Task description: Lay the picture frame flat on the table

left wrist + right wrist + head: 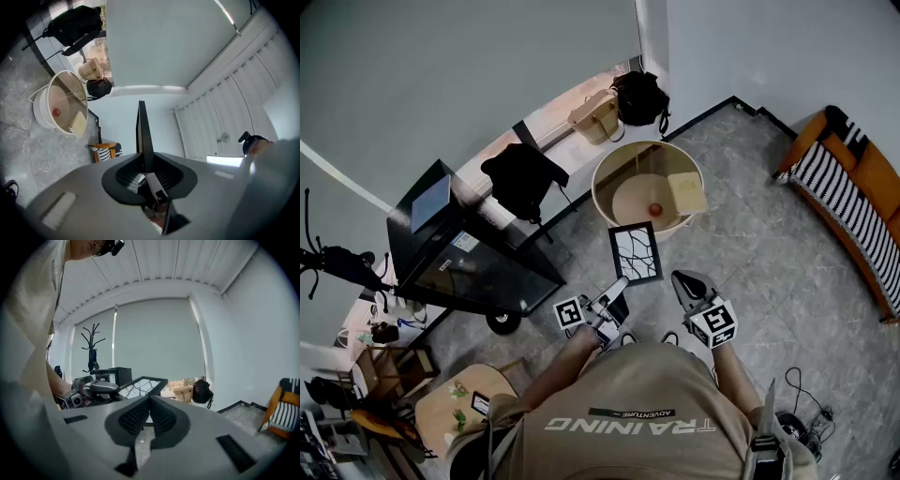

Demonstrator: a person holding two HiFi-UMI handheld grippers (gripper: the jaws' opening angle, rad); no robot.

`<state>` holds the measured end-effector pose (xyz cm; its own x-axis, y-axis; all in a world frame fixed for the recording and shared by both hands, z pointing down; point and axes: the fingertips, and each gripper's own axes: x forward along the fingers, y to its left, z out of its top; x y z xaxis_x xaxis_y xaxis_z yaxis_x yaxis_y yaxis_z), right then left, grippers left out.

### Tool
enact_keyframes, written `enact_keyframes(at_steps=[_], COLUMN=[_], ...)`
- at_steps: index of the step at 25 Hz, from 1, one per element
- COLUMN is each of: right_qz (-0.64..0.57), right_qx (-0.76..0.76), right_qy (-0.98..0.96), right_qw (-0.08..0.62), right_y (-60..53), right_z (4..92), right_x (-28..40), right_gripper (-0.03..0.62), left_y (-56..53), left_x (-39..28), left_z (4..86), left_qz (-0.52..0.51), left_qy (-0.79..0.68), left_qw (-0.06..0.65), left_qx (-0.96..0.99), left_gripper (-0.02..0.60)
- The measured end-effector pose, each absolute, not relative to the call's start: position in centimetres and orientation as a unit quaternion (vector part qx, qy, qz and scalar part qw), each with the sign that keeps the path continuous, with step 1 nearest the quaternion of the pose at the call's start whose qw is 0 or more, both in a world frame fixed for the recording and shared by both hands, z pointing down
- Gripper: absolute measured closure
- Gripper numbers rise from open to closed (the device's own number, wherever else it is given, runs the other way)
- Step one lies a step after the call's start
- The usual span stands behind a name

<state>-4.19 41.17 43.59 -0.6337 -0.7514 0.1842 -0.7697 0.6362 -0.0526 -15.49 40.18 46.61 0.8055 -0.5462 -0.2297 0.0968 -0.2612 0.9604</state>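
The picture frame [636, 253] is black with a white cracked-line pattern and hangs in the air in front of the person, above the floor. My left gripper [616, 294] is shut on its lower left edge. In the left gripper view the frame [142, 133] stands edge-on between the pads. The round beige table [605, 173] stands beyond it, apart from the frame. My right gripper [686, 284] is shut on nothing, just right of the frame. In the right gripper view the frame [143, 384] shows past the closed jaws [150, 405].
A red ball [654, 209] and a beige pad [686, 192] lie on the round table. A black cabinet [459, 248] stands to the left. A black bag [639, 97] and a tan bag [595, 115] sit by the wall. A striped chair [848, 202] is at right.
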Motion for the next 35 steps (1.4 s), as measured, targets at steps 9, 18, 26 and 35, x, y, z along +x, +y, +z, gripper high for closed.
enact_keyframes(at_steps=[9,18,26,35], right_qz=[0.081,0.079,0.096,0.094], right_qx=[0.421,0.427,0.397,0.441], right_qy=[-0.901,-0.898,-0.907,-0.887], right_qw=[0.062,0.072,0.106,0.099], right_y=[40.9,40.9,41.0,39.4], right_z=[43.9,43.8,46.1,46.1], right_x=[-3.5,-3.1,-7.0,-8.4], right_gripper=[0.588,0.586,0.586,0.586], left_y=[40.2,40.3,40.4,39.1], left_x=[-15.5,-17.0,-19.4,-22.2], left_z=[46.9,47.1,48.1,49.4], left_qz=[-0.271,-0.275,-0.285,-0.272], left_qy=[-0.154,-0.163,-0.166,-0.153], left_qw=[0.589,0.584,0.594,0.594], left_qx=[0.746,0.746,0.734,0.742], left_gripper=[0.505,0.505,0.505,0.505])
